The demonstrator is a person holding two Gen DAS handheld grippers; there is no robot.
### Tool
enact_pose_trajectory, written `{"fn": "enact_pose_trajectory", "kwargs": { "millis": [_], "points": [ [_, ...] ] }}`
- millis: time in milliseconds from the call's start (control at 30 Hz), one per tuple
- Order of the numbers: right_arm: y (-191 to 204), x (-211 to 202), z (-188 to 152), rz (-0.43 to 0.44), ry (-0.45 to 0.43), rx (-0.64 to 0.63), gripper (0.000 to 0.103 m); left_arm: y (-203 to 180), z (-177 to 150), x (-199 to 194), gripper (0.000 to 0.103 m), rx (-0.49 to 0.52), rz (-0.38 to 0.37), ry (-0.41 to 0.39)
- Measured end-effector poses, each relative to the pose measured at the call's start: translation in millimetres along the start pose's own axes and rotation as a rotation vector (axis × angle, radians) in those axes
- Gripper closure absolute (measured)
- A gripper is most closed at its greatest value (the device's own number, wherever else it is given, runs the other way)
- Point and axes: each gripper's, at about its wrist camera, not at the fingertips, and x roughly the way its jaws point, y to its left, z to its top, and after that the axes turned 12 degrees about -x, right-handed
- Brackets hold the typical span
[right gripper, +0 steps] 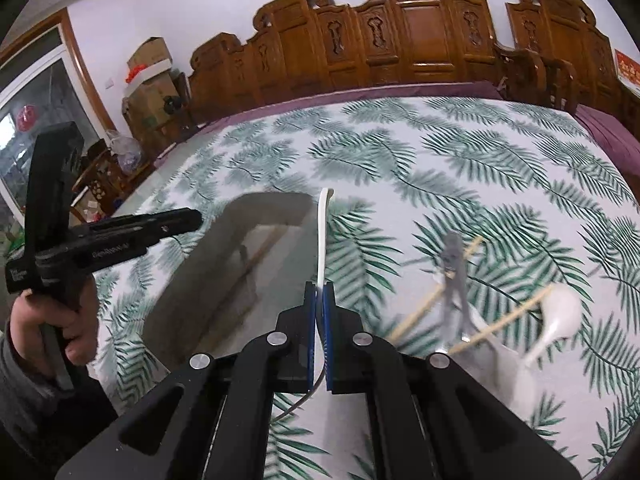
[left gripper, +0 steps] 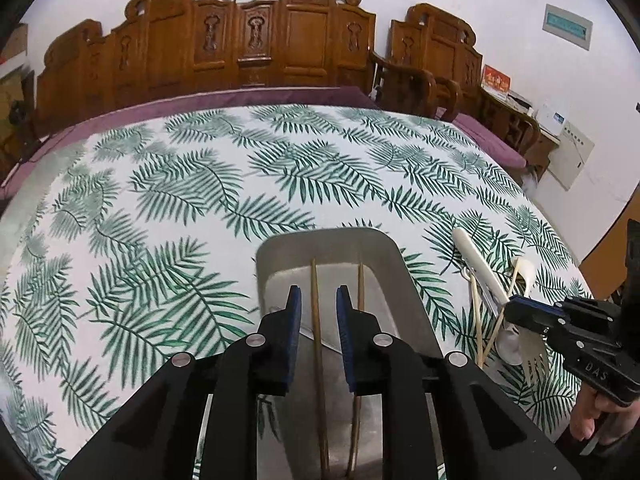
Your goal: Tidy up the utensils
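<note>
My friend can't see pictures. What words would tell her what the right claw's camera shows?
The right claw is shut on a thin white utensil handle, above a leaf-print tablecloth. A blurry metal tray sits to its left, near the left claw. On its right lie pale chopsticks, a white spoon and a grey utensil.

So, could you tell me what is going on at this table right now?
A person is sorting utensils with a handheld gripper in each hand. The right gripper is shut on a white-handled utensil, held beside the metal tray. The left gripper hangs open over the tray, where two brown chopsticks already lie. Pale chopsticks, a white spoon and other cutlery lie piled on the leaf-print tablecloth.
</note>
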Motion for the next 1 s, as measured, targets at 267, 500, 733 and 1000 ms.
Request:
{"fn": "enact_pose_trajectory", "kwargs": {
  "millis": [267, 500, 733, 1000],
  "points": [
    [38, 25, 25, 0.069, -0.006, -0.01, 0.098, 15, 7, -10, 0.087, -0.02, 0.013, -0.031],
    [63, 55, 36, 0.094, 0.016, -0.014, 0.098, 29, 11, -16, 0.087, -0.039, 0.028, -0.051],
    [76, 73, 33, 0.079, 0.051, -0.034, 0.097, 33, 12, -21, 0.087, -0.035, 0.048, -0.068],
    [69, 62, 28, 0.076, 0.046, -0.047, 0.095, 29, 12, -23, 0.086, -0.029, 0.04, -0.071]
  ]
}}
